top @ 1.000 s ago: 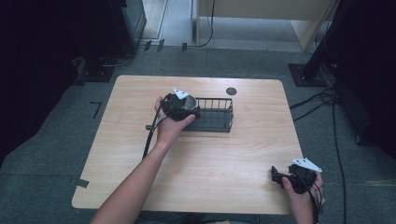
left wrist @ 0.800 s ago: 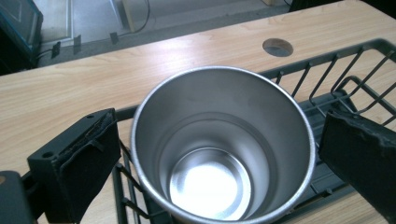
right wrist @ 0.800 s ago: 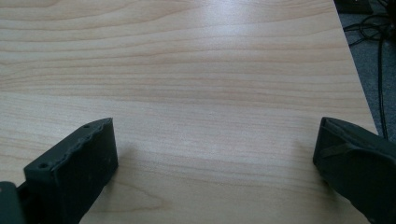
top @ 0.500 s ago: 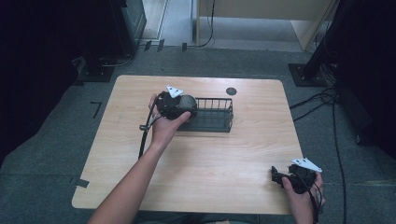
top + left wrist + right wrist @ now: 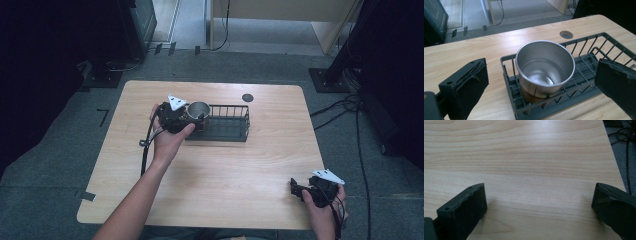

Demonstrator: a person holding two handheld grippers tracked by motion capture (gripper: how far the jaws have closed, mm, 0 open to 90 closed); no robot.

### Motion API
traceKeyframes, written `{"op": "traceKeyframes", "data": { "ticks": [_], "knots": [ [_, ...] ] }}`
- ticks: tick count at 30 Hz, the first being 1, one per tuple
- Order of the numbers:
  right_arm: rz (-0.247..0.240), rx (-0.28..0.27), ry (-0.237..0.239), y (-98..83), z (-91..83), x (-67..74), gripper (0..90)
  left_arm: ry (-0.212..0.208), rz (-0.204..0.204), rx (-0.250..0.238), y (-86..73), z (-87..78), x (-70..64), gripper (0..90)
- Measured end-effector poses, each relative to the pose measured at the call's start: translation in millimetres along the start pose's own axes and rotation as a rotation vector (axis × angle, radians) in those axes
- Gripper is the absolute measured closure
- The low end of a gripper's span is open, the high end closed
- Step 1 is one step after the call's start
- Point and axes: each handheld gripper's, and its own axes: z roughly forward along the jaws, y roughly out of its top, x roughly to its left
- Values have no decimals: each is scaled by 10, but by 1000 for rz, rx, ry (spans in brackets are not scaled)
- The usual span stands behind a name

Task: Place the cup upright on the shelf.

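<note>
A steel cup (image 5: 545, 67) stands upright and empty in the left end of a black wire basket (image 5: 586, 62). My left gripper (image 5: 544, 77) is open, its pads wide apart on either side of the cup and short of it, touching nothing. From above, the left gripper (image 5: 184, 118) sits just left of the cup (image 5: 198, 109) and the basket (image 5: 227, 131). My right gripper (image 5: 296, 188) rests near the table's front right corner. In its own view the right gripper (image 5: 539, 200) is open over bare wood.
The wooden table (image 5: 210, 175) has a dark round cable hole (image 5: 247, 97) behind the basket. The left gripper's cable (image 5: 146, 142) trails along the forearm. Loose cables (image 5: 350, 107) lie on the floor at the right.
My left gripper has drawn back to the left from the basket's left end, uncovering the cup standing there. The right gripper has stayed put.
</note>
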Motion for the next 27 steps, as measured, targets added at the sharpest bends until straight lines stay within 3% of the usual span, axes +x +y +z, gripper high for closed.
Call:
{"op": "traceKeyframes", "data": {
  "ticks": [18, 27],
  "knots": [
    [-2, -2, -1, 1, 1, -1, 0, 21, -7, -19, -321, -303, 168, 0],
    [-2, 0, 0, 1, 0, 0, 0, 53, -44, 13, -644, -413, 364, 0]
  ]
}}
